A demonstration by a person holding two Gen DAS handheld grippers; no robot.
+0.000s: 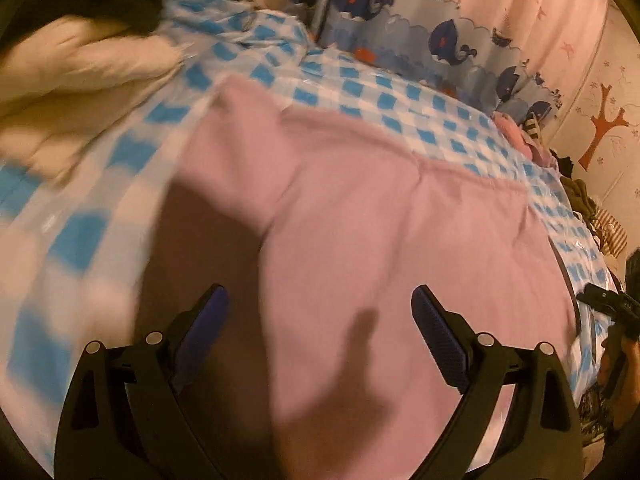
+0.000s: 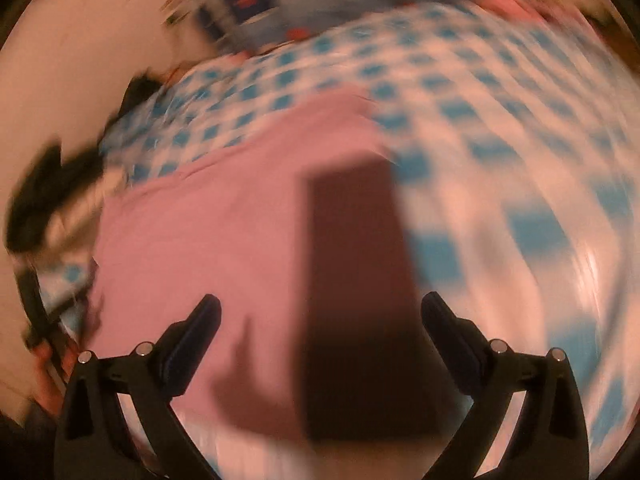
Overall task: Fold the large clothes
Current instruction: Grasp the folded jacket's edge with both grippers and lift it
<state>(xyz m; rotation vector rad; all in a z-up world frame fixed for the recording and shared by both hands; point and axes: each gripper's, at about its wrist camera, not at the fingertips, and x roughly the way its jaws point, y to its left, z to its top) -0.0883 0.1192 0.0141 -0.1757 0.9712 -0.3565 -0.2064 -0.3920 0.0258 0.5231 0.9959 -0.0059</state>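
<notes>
A large pink garment (image 1: pixel 360 216) lies spread flat on a blue-and-white checked sheet (image 1: pixel 400 100). My left gripper (image 1: pixel 320 300) hovers open above the garment's near part, nothing between its fingers. In the right wrist view, which is blurred by motion, the same pink garment (image 2: pixel 208 232) fills the lower left, and my right gripper (image 2: pixel 320 312) is open above its right edge. A dark shadow falls across the cloth between the right fingers. The other gripper (image 1: pixel 608 304) shows at the far right of the left wrist view, held by a hand.
A cream and black pile of clothes (image 1: pixel 80 60) lies at the sheet's far left. A whale-print curtain (image 1: pixel 420 28) hangs behind. More clothes (image 1: pixel 520 132) are heaped at the right edge, by a wall with a tree sticker (image 1: pixel 600 128).
</notes>
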